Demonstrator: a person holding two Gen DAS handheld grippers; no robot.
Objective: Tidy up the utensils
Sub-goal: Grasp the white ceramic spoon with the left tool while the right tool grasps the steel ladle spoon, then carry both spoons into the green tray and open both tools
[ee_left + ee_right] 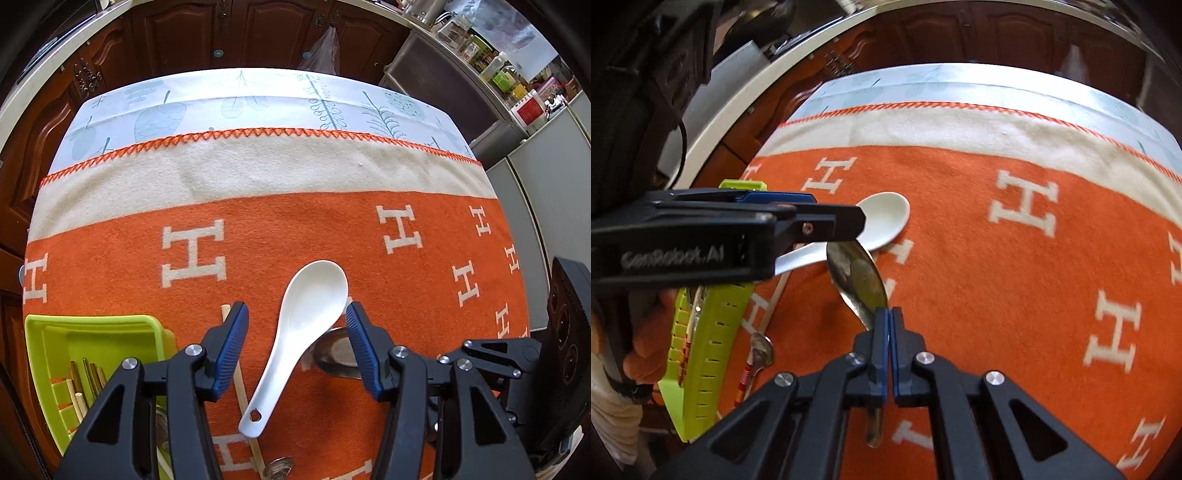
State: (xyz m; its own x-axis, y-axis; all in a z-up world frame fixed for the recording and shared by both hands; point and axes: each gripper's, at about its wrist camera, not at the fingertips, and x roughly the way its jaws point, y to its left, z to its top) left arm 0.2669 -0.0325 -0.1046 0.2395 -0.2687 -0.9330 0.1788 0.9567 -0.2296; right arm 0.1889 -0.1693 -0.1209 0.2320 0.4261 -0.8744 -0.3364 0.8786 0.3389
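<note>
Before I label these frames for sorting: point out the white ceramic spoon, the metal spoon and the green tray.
white ceramic spoon [314, 295], left wrist view, on its bowl
metal spoon [858, 280], right wrist view, on its bowl
green tray [92, 321], left wrist view, on its far rim

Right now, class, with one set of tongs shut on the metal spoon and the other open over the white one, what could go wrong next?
1. The right tongs pinch the metal spoon only at its thin neck, so it may pivot or slip.
2. Its bowl sits against the white spoon and could nudge it.
3. The left tongs straddle the white spoon above a chopstick and might catch that too.
</note>
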